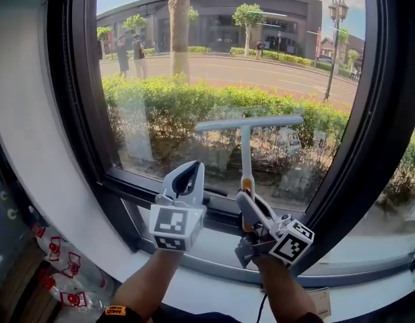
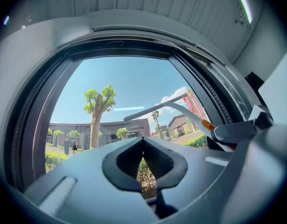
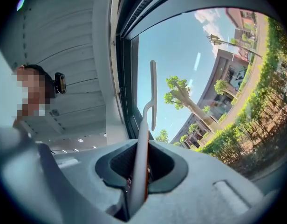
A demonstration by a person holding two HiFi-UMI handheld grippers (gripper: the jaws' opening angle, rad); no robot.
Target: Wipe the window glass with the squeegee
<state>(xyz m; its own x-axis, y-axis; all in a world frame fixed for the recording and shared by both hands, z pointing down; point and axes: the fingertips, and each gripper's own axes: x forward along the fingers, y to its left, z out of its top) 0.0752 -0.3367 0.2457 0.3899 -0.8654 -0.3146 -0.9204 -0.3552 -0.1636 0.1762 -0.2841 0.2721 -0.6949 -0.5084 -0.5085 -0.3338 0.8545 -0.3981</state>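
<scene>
- Black window frame (image 1: 78, 113) at the far left; window glass (image 1: 160, 66) inside it, with hedge, tree and street seen through it.
- Left gripper (image 1: 188, 177) raised in front of the lower pane. Fingers clenched tip to tip on nothing; only hedge shows through the small gap below the tips in the left gripper view. Idle, taking no part in the wipe.
- Squeegee (image 1: 246, 147) upright just right of the left gripper. Pale blade horizontal at the top, over the lower middle of the glass, handle running straight down. Blade contact with the pane not decidable from these views.
- Right gripper (image 1: 246, 199) low, just above the sill (image 1: 207, 291). Fingers grasping the squeegee handle near its orange band; handle passes squarely between them in the right gripper view.
- Step judged: tool in hand and presented to the glass, a wiping stroke starting or under way; most of the pane above the blade apparently yet to be covered.
- Next move calls for: blade pressed flat and level on the glass, even pressure, one steady pull across, grip kept firm so the handle does not twist.
</scene>
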